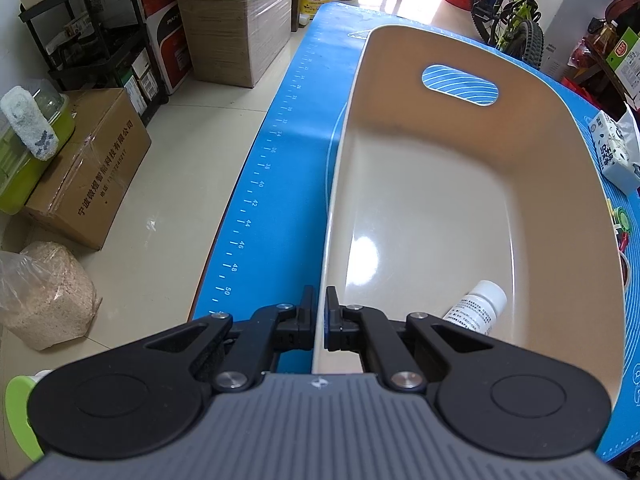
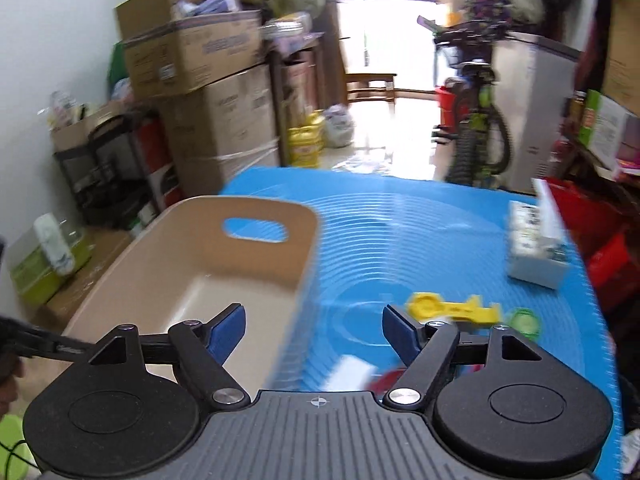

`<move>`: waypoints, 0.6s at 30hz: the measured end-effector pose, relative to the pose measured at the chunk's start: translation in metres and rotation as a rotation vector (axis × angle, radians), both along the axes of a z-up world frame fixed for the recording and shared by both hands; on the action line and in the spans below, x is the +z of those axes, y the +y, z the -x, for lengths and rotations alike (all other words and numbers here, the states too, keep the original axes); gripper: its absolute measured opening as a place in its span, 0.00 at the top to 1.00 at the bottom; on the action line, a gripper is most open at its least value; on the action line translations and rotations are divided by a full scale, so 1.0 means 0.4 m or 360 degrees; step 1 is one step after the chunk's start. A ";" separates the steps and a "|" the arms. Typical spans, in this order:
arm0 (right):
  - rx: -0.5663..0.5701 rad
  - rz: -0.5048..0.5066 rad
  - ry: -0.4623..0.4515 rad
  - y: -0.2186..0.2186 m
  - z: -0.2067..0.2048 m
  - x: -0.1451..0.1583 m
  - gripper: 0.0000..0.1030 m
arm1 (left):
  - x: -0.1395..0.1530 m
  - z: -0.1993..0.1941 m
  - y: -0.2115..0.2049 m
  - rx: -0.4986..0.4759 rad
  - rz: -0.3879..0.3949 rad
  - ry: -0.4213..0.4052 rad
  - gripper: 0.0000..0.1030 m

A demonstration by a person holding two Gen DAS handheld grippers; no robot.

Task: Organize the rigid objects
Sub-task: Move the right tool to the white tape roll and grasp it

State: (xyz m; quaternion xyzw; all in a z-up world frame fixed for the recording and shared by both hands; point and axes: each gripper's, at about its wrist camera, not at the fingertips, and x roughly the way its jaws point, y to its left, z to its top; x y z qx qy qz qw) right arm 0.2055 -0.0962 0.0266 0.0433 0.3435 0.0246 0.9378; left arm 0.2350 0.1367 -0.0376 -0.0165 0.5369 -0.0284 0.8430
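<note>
Beige bin point(image 1: 460, 208) rim in left claw point(image 1: 319, 304)

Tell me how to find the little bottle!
Find the blue mat, then the big beige tub on it. The bottle lies on its side in the tub's near corner: white cap, printed label, the only thing visible inside.

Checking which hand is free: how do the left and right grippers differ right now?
The left gripper is shut on the beige bin's near rim; the right gripper is open and holds nothing. The left sits at the bin's edge; the right hovers over the blue mat beside the bin. Both have blue-padded black fingers.
</note>
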 end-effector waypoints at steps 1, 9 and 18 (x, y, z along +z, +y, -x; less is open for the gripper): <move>-0.0041 -0.0002 -0.0002 -0.025 0.005 0.000 0.22 | -0.001 0.001 0.001 0.0001 0.0003 0.0000 0.95; -0.0303 -0.0022 0.0062 -0.170 0.028 -0.054 0.22 | 0.000 0.000 0.003 0.0005 0.0009 0.0002 0.95; -0.0400 -0.0022 0.0218 -0.181 0.006 -0.156 0.22 | -0.001 0.001 0.005 0.0013 0.0009 0.0002 0.95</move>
